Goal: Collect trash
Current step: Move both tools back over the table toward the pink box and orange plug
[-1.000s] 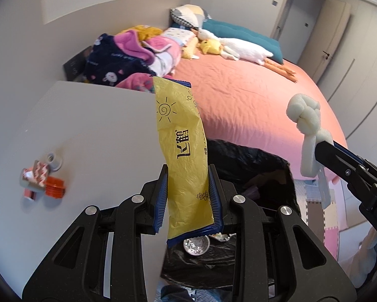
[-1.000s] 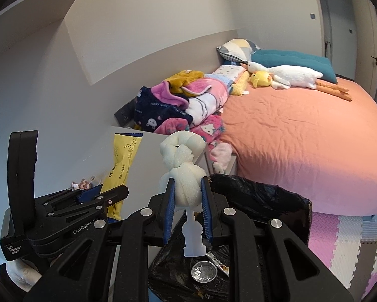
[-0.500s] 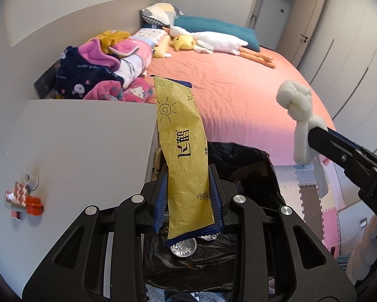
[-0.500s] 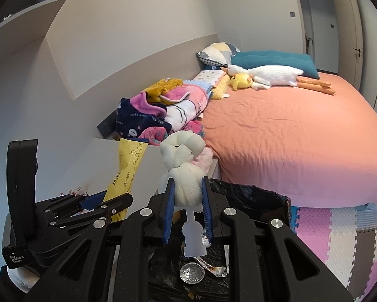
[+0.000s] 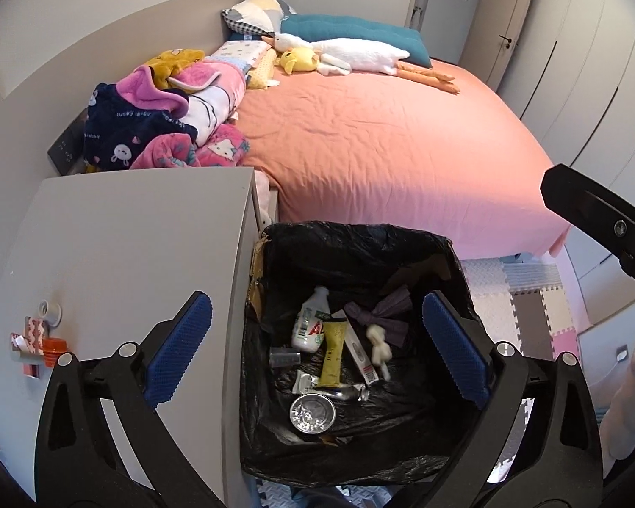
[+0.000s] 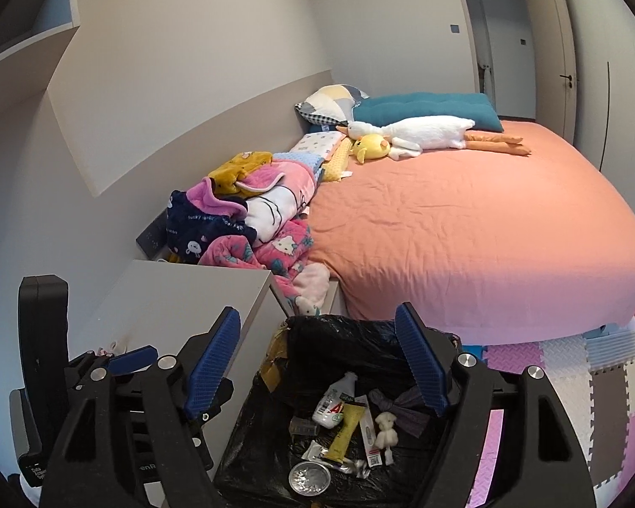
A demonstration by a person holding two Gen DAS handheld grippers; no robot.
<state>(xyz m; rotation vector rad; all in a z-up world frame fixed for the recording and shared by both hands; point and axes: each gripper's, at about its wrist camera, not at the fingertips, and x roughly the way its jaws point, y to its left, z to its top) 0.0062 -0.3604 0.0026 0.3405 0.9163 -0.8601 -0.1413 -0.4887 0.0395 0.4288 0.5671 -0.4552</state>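
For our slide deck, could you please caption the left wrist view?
Left gripper open above the black-lined bin, yellow packet and white wad lying inside.

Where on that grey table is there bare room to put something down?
Most of the grey table is bare, from the blanket pile down to the edge beside the bin. Only its near left corner is crowded, with small bits of litter. The bin's bottom is cluttered.
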